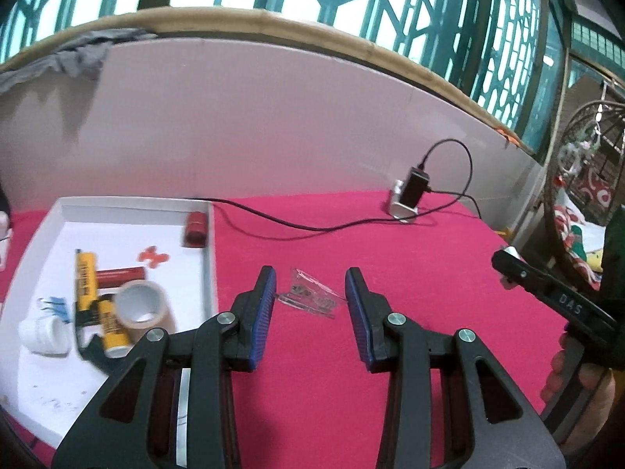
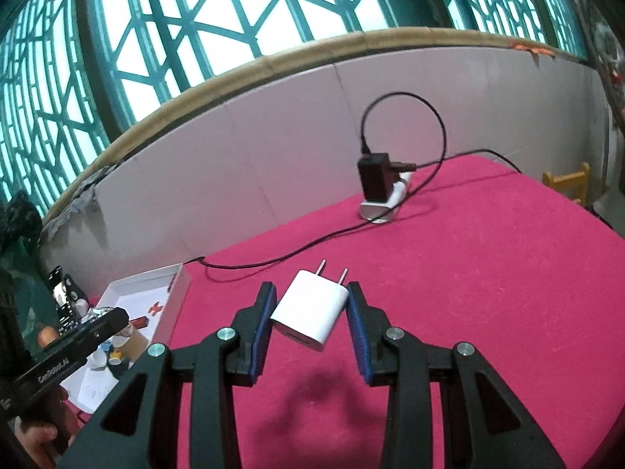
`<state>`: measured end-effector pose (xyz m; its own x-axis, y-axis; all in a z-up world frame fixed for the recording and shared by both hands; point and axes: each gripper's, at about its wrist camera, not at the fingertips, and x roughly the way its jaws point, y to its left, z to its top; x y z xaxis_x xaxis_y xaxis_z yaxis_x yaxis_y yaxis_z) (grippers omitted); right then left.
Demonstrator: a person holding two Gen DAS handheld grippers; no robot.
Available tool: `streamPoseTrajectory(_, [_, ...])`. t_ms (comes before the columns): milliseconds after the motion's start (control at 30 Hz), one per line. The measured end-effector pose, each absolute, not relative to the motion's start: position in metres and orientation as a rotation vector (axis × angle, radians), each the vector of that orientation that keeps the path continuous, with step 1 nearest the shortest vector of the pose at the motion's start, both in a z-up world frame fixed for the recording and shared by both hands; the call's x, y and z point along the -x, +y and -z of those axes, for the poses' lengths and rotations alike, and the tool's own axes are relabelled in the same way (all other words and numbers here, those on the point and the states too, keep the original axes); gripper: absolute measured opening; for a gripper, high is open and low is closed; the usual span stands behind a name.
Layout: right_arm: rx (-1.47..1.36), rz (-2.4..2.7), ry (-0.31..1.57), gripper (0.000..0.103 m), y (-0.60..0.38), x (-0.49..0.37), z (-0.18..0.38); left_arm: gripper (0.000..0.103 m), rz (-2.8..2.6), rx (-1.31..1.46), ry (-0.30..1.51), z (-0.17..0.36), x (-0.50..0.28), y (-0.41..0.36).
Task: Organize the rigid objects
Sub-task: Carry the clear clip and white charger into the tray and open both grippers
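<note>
The white charger (image 2: 310,314) sits between the blue pads of the right tool (image 2: 311,312), prongs pointing away, lifted clear of the red surface (image 2: 488,273) with its shadow below; the pads look closed on its sides, so it is held. It has yet to reach the white tray (image 1: 211,258), which lies well to the left. The tray already holds a tape roll (image 1: 142,306), yellow tubes (image 1: 86,277), red cylinders (image 1: 195,228), a red spinner (image 1: 150,256), a white cup (image 1: 45,334) and blue clips (image 1: 54,306), so most of the sorting looks done. The left tool (image 1: 310,297) stands partly open with nothing gripped; a clear packet (image 1: 310,293) lies on the cloth beyond its tips, still outside the tray. A black adapter (image 2: 375,179) with cable stays at the far edge.
</note>
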<state>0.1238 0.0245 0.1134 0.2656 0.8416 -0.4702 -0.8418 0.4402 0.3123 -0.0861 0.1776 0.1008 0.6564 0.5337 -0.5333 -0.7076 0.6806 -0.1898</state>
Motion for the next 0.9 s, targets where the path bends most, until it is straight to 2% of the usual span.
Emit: streamPoseTrajectory(900, [0.136,-1.317,0.530,0.036,0.069,-0.034,-0.148,0.036,-0.864,0.500,0.318,-0.117,0.194,0.191])
